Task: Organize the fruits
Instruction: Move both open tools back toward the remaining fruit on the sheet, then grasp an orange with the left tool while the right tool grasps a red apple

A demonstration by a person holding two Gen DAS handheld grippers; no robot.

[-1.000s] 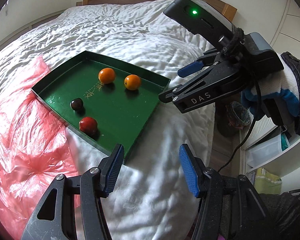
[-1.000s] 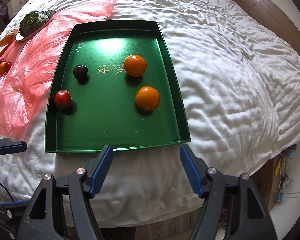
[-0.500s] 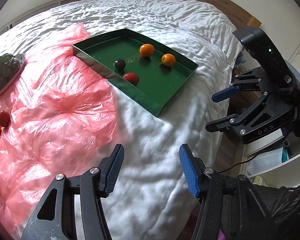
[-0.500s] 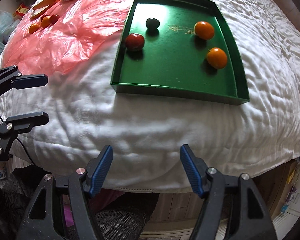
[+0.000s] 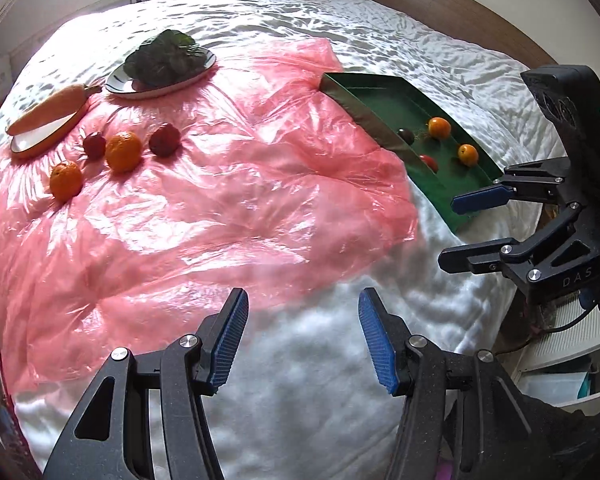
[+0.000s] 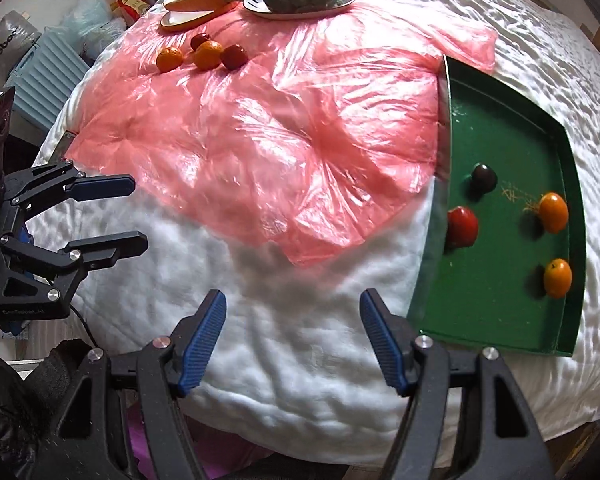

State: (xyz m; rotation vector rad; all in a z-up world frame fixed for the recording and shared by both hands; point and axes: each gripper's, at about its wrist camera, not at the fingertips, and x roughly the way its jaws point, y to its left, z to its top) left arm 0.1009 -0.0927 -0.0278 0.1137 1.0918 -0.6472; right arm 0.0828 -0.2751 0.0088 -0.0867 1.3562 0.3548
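Holding both grippers over the near bed edge, I'm between fetches, I reckon. The left gripper [image 5: 300, 344] is spread and empty; so is the right gripper [image 6: 294, 340]. The tray [image 6: 500, 332] already holds four fruits. Four more lie well left of the tray on the pink sheet [image 5: 220, 208]: two oranges [image 5: 124, 151], two red fruits [image 5: 164, 140], just beside the carrot plate [image 5: 40, 136]. Next I'd reach far across the sheet and close on one fruit.
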